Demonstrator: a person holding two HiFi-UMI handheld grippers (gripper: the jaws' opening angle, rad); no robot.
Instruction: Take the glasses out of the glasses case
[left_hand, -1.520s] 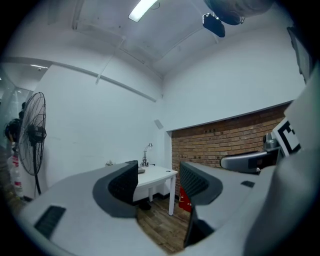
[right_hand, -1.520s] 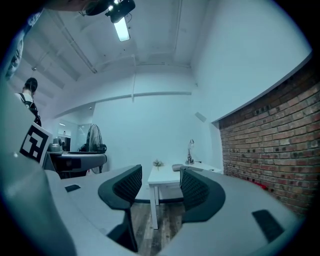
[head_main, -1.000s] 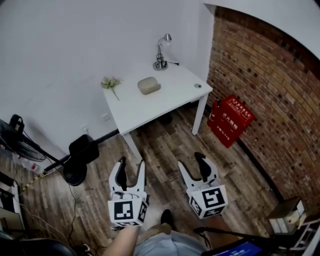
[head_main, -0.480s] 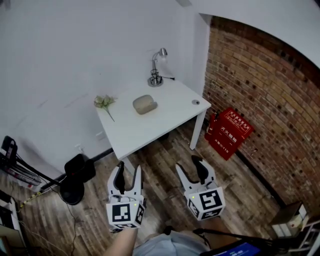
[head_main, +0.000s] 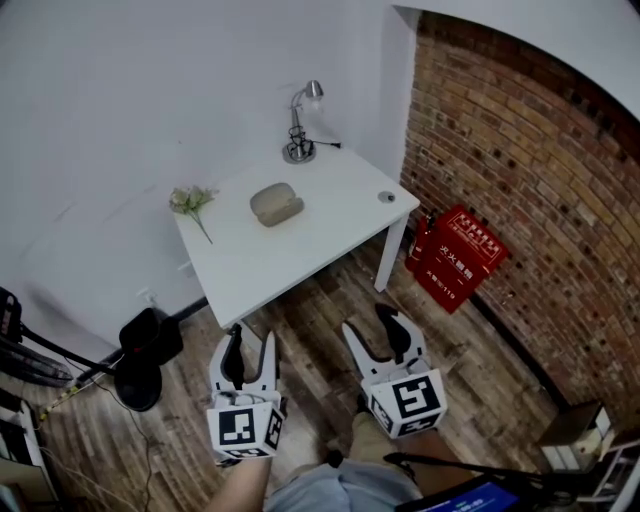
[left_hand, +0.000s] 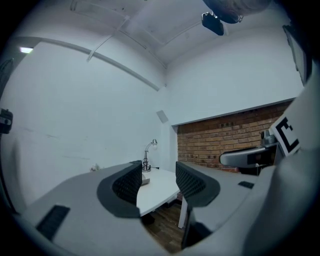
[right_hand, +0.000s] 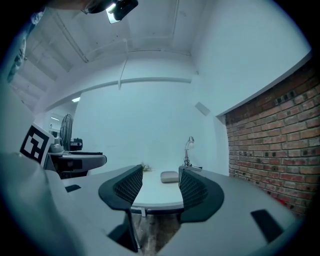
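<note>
The closed, rounded grey-beige glasses case (head_main: 276, 203) lies alone near the middle of the white rectangular worktop (head_main: 318, 246), lid down, well away from both of my claws. From the case, a silver gooseneck desk lamp (head_main: 300, 124) stands at 1 o'clock by the back corner, a small green sprig (head_main: 190, 200) lies at 9 o'clock near the worktop's left edge, and a little round dark thing (head_main: 385, 197), too small for me to make out, sits at 3 o'clock near the right corner. Past that corner, at 4 o'clock, a red box (head_main: 456, 258) leans at the foot of the red brick wall (head_main: 540, 190). At 7 o'clock a black round-based stand (head_main: 142, 352) sits on the wood-plank floor (head_main: 320, 305) beside the white wall. My two claws are at 6 o'clock from the case, held level over the floor short of the worktop's near edge. My left claw (head_main: 250, 345) has just been closing a little, yet its jaws stand fairly wide with only air between them. My right claw (head_main: 377, 333) is spread wide as well and grips nothing; through its gap I see the case far off on the worktop.
</note>
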